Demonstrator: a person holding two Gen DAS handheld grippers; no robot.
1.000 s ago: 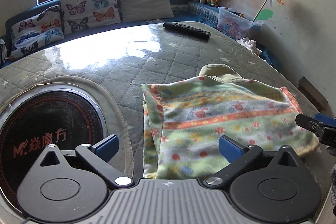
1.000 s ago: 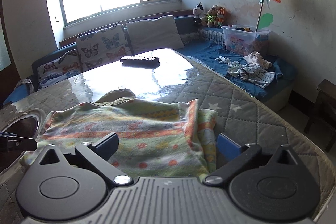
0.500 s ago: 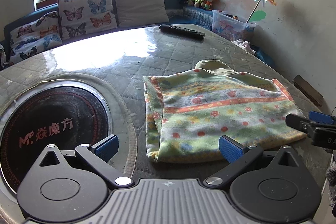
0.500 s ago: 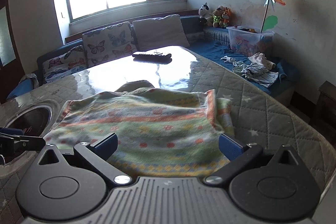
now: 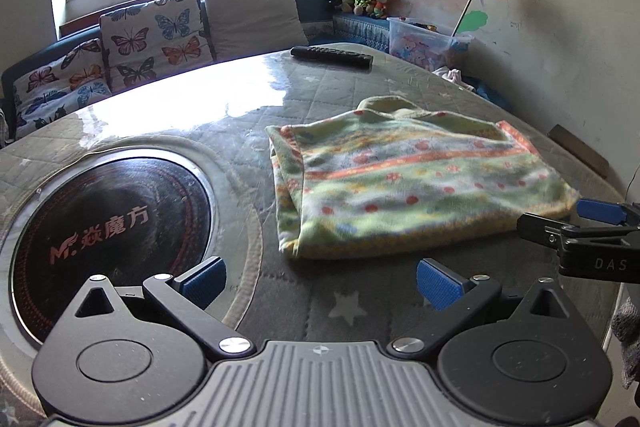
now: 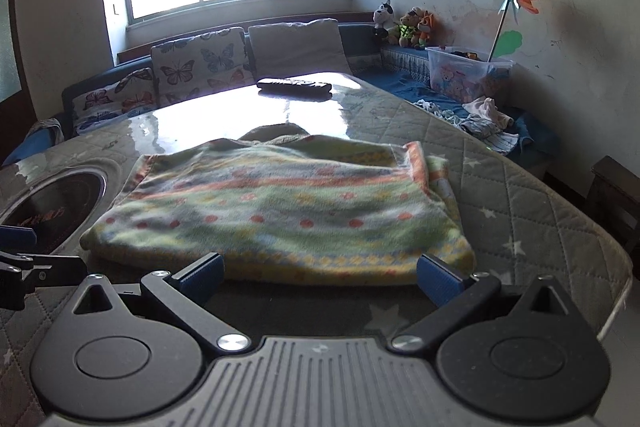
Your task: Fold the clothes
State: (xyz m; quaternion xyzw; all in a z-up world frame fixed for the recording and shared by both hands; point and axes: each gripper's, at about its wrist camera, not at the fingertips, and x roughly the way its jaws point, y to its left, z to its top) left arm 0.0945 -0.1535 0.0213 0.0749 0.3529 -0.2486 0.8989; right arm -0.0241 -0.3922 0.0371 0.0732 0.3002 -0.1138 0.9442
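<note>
A folded green fleece garment (image 5: 404, 183) with orange stripes and red dots lies flat on the quilted table; it also shows in the right wrist view (image 6: 288, 215). My left gripper (image 5: 320, 283) is open and empty, held back from the garment's near left corner. My right gripper (image 6: 320, 275) is open and empty, just short of the garment's near edge. The right gripper's fingers (image 5: 580, 227) show at the right of the left wrist view. The left gripper's fingers (image 6: 24, 255) show at the left of the right wrist view.
A round black hotplate (image 5: 108, 227) is set into the table left of the garment. A black remote (image 5: 332, 55) lies at the far side. A sofa with butterfly cushions (image 5: 148, 43), a plastic toy box (image 6: 468, 79) and loose clothes (image 6: 484, 123) lie beyond the table.
Both grippers have drawn back toward the table's near edge, away from the garment. The garment lies still and folded.
</note>
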